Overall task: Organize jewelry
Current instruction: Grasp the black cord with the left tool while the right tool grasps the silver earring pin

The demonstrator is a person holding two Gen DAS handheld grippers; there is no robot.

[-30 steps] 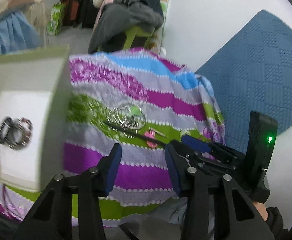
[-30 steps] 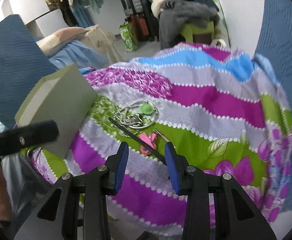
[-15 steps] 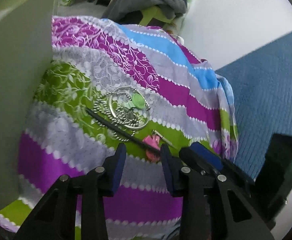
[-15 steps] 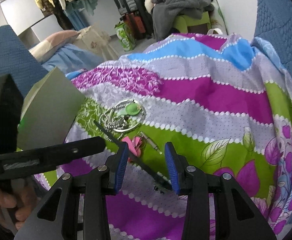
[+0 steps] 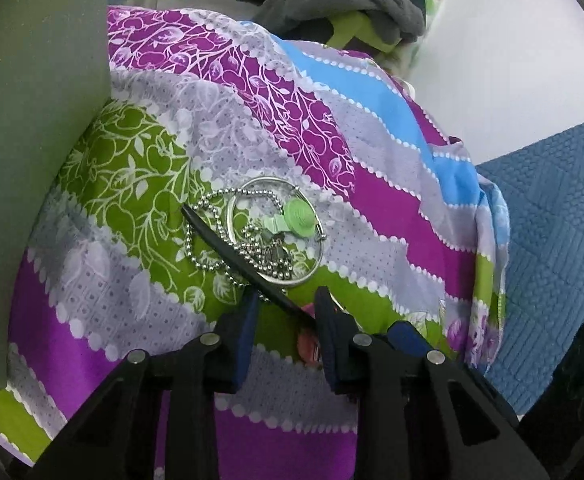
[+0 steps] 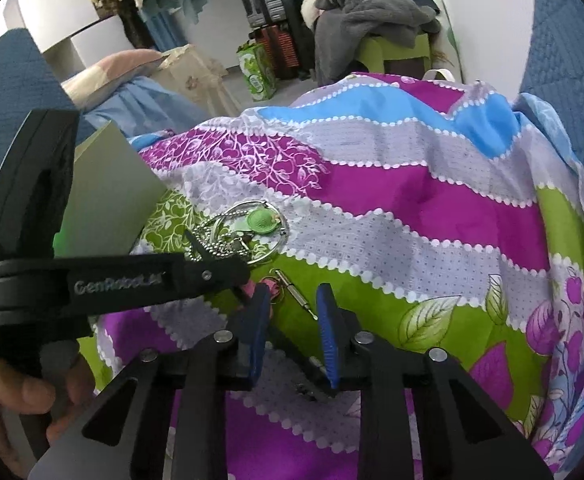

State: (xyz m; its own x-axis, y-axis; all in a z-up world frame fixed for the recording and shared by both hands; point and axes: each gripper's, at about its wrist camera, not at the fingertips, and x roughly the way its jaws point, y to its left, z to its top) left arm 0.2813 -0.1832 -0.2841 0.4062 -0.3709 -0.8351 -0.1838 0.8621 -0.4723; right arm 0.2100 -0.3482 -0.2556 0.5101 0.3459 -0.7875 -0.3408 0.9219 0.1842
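Observation:
A silver bangle, a ball chain and a green hat-shaped charm lie in a heap on the striped cloth. A thin black stick runs from the heap towards me. It passes between the tips of my left gripper, whose jaws are closing and still stand apart from it. A pink trinket lies under that gripper. My right gripper is also closing. A small silver pin lies at its tips, with the pink trinket beside it. No pad presses on anything.
A grey-green box wall stands close on the left of the heap. The left gripper, held by a hand, crosses the right wrist view. Blue quilted mats flank the cloth. Clothes on a green stool sit behind.
My left gripper came down over the near end of the black stick and narrowed its jaws; the box's inside left its view. The right gripper's jaws narrowed and it barely moved.

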